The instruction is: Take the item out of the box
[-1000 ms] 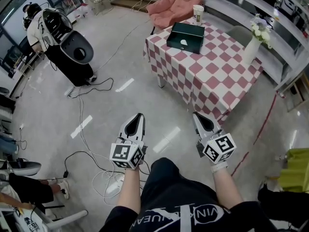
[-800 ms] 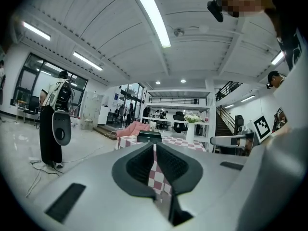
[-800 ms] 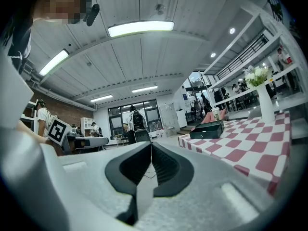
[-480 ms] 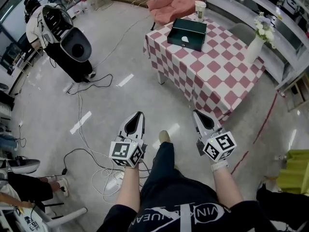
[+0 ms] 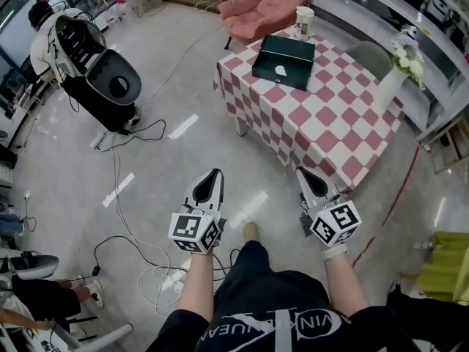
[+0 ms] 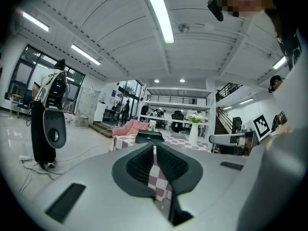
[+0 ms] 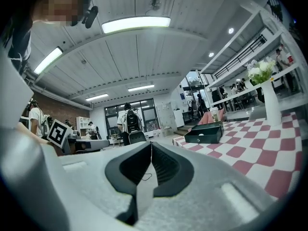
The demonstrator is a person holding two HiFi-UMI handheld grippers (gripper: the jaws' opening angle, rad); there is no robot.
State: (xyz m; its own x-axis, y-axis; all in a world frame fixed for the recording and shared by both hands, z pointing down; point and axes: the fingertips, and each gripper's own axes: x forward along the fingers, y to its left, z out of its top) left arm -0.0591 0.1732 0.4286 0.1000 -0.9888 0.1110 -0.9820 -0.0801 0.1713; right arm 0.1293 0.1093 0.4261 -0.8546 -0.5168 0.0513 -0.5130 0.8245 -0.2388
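A dark green box point(image 5: 283, 51) with a pale mark on its lid lies shut at the far end of the red-and-white checked table point(image 5: 322, 123). It also shows small in the left gripper view, box point(image 6: 149, 136), and in the right gripper view, box point(image 7: 204, 133). My left gripper point(image 5: 213, 177) and right gripper point(image 5: 303, 176) are both shut and hold nothing. They hang over the floor, well short of the table's near edge. The right one is closer to the table corner.
A paper cup point(image 5: 303, 21) stands behind the box and a white vase of flowers point(image 5: 399, 68) at the table's right side. A pink armchair point(image 5: 264, 6) sits beyond. A black machine point(image 5: 99, 72) and cables point(image 5: 128, 218) lie on the floor to the left.
I have stepped forward a little, so the table sits slightly nearer in the head view. A foot now shows between the grippers. Both grippers keep their pose.
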